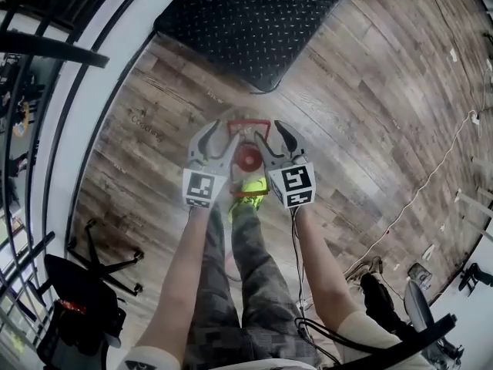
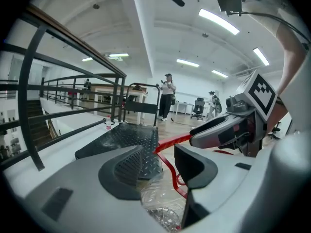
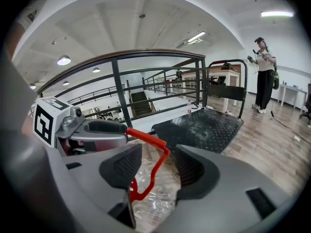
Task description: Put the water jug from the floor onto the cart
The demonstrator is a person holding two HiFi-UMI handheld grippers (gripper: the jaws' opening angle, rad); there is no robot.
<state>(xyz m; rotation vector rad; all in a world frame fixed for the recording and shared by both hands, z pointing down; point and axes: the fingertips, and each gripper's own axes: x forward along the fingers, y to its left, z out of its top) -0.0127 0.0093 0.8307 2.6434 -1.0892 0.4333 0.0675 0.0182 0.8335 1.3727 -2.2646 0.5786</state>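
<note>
My left gripper [image 1: 221, 134] and right gripper [image 1: 271, 134] both gape wide at frame centre, straddling the water jug's [image 1: 248, 159] red handle [image 1: 248, 121], gripping nothing.

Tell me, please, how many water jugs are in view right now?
1. The water jug stands on the floor between the left claw and right claw, near the cart. Others may be out of view.

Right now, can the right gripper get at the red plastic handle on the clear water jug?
Probably yes. The right gripper has its jaws open with the red plastic handle between them, not yet pinched, and nothing blocks it. The left gripper is at the clear water jug's other side.
</note>
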